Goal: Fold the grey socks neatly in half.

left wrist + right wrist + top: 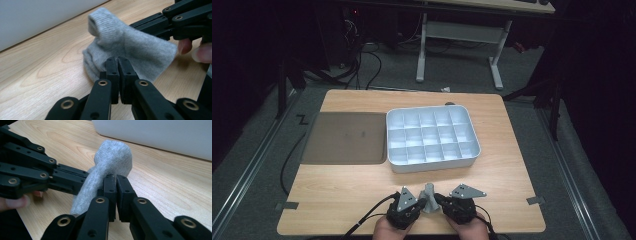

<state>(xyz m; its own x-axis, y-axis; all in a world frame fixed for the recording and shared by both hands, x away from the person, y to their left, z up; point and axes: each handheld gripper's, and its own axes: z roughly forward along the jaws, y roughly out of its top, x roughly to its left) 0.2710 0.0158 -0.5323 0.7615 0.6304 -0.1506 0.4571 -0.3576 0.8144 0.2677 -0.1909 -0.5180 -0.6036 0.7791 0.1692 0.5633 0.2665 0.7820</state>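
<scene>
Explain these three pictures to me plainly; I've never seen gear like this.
A person sits at a wooden table with a hand-held two-jaw tool in each hand: the left gripper and the right gripper. One picture looks down from above; the other two come from cameras riding on each tool, looking along its black jaws. On the table lie a white divided tray and a dark mat. Both tools have their jaws shut on a grey sock, held up between them.

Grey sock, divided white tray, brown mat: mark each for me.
grey sock (130,47): left gripper view, on the knit body above the closed jaws.
divided white tray (432,164): high view, on the near outer wall.
brown mat (344,137): high view, on the bare middle of its surface.
</scene>
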